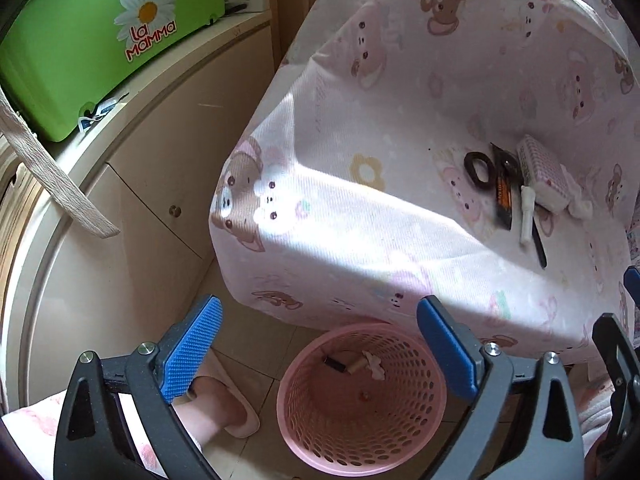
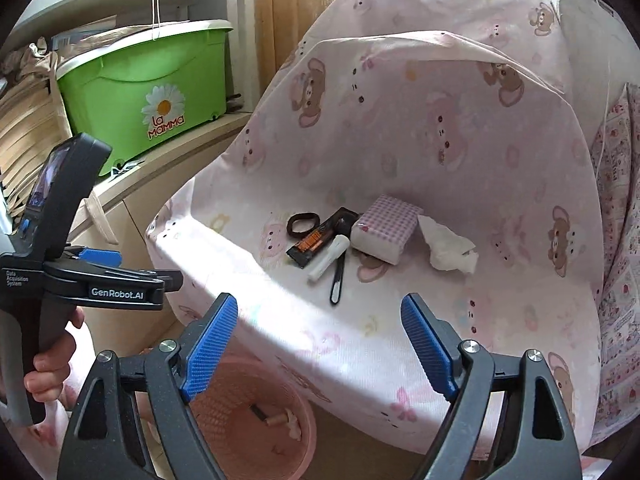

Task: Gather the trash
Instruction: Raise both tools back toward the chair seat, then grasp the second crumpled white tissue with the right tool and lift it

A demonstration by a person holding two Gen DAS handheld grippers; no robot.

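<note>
Left wrist: round perforated pink plastic basket point(image 1: 362, 400).

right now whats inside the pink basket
In the pink basket: a small dark cylinder, a tan tube piece and crumpled white scraps. Its near inside wall is hidden.

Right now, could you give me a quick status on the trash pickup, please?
Both grippers, left and right, open and empty. Bin on floor, a few scraps inside. Crumpled tissue and wrapper on the covered seat. Nothing in the way.
</note>
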